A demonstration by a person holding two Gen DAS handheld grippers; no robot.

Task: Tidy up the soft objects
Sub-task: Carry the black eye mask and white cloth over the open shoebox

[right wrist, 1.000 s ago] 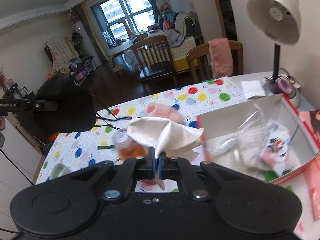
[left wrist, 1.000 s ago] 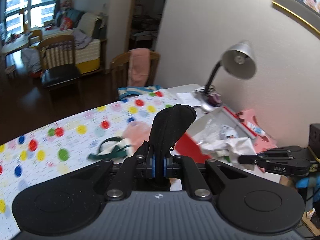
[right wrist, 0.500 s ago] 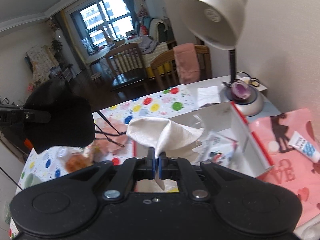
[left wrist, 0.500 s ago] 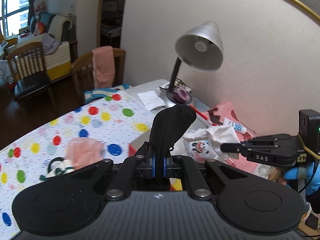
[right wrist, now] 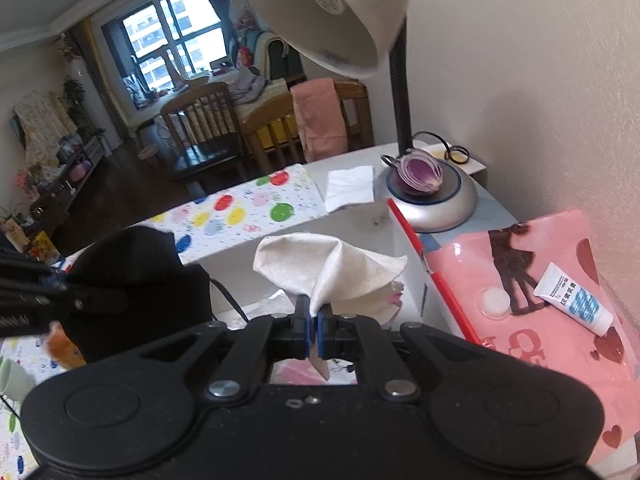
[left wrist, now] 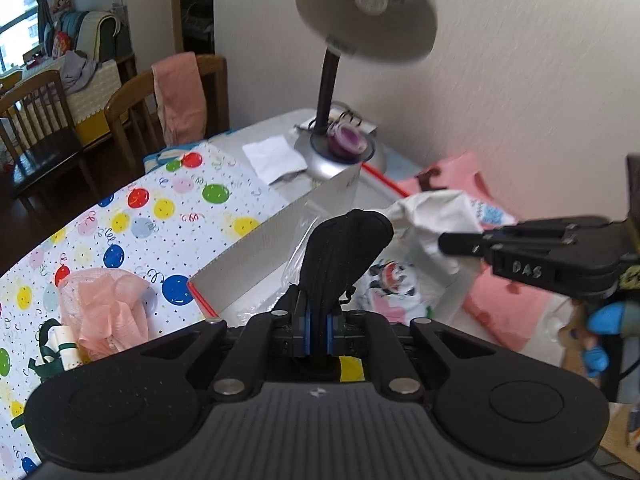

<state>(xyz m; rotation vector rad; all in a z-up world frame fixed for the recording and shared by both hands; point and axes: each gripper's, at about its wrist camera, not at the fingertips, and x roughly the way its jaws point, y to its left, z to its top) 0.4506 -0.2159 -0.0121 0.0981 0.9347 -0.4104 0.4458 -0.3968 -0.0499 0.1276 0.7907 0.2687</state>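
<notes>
My left gripper (left wrist: 316, 320) is shut on a black cloth (left wrist: 344, 248) and holds it over the near end of a white box with a red rim (left wrist: 280, 236). My right gripper (right wrist: 314, 320) is shut on a white cloth (right wrist: 324, 268) above the same box (right wrist: 404, 228). In the left wrist view the right gripper (left wrist: 444, 240) comes in from the right with the white cloth (left wrist: 432, 212). In the right wrist view the black cloth (right wrist: 136, 272) hangs at the left. Bagged soft items (left wrist: 392, 280) lie in the box.
A desk lamp (left wrist: 364, 16) hangs close above the box, its base (right wrist: 432, 196) behind it. A pink mesh pouf (left wrist: 104, 300) lies on the dotted tablecloth (left wrist: 160, 208). A pink folder (right wrist: 532, 280) with a white tube (right wrist: 572, 300) lies to the right by the wall.
Both grippers have moved right and forward from over the dotted tablecloth to above the white box, closer to the lamp, each still holding its cloth.
</notes>
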